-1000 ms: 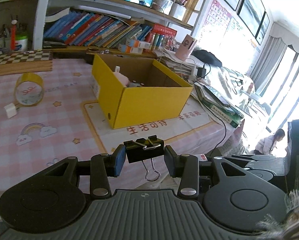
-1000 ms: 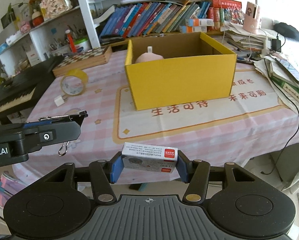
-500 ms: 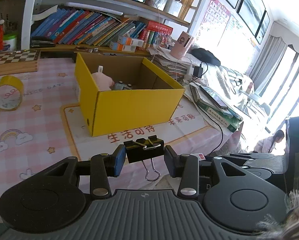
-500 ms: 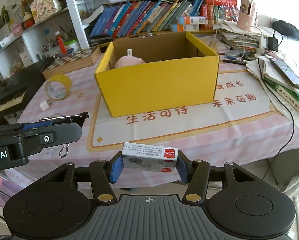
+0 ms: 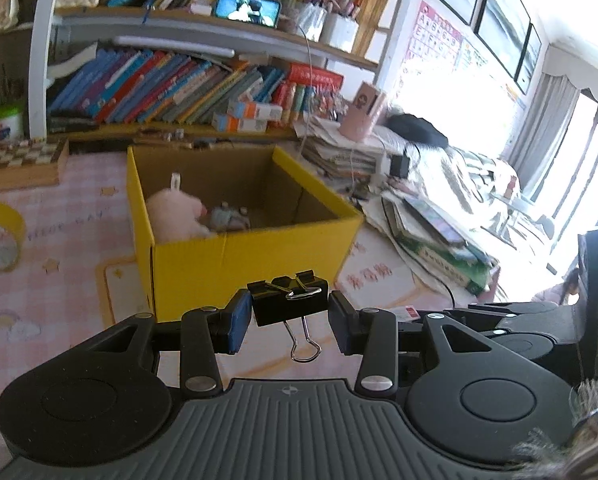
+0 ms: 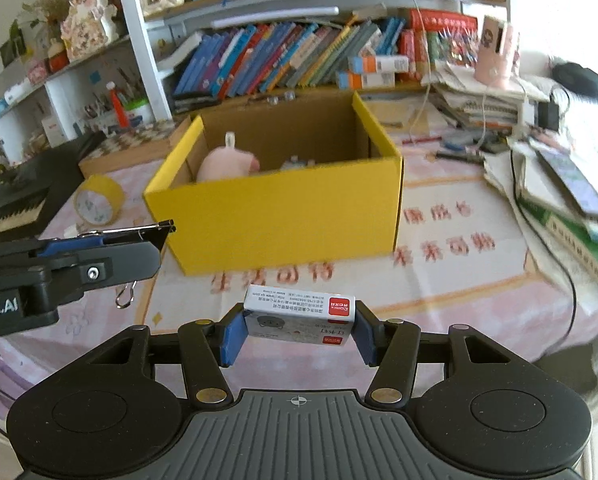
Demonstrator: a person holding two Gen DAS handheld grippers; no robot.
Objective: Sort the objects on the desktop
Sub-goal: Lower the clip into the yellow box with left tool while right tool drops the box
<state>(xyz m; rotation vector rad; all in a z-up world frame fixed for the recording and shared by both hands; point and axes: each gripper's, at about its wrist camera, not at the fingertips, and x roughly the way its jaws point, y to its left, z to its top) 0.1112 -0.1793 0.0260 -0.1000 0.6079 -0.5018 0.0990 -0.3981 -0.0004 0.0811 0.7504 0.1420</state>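
Observation:
My left gripper (image 5: 290, 315) is shut on a black binder clip (image 5: 289, 305), one wire handle hanging down, just in front of the yellow cardboard box (image 5: 239, 258). My right gripper (image 6: 299, 330) is shut on a small white staple box with a red label (image 6: 299, 314), also short of the yellow box (image 6: 283, 220). Inside the box lie a pink plush toy (image 5: 173, 214) and a small pale object (image 5: 229, 218). In the right wrist view the left gripper (image 6: 155, 240) reaches in from the left edge with the clip (image 6: 139, 234).
A yellow tape roll (image 6: 98, 204) and a checkered wooden board (image 5: 19, 164) lie left on the pink checked tablecloth (image 6: 459, 300). Bookshelves (image 5: 179, 84) stand behind the box. Stacked books and papers (image 6: 563, 216), a cable and a pink cup (image 6: 495, 56) crowd the right side.
Both grippers have moved closer to the yellow box, which looms larger and more central. Each keeps the same hold on its object.

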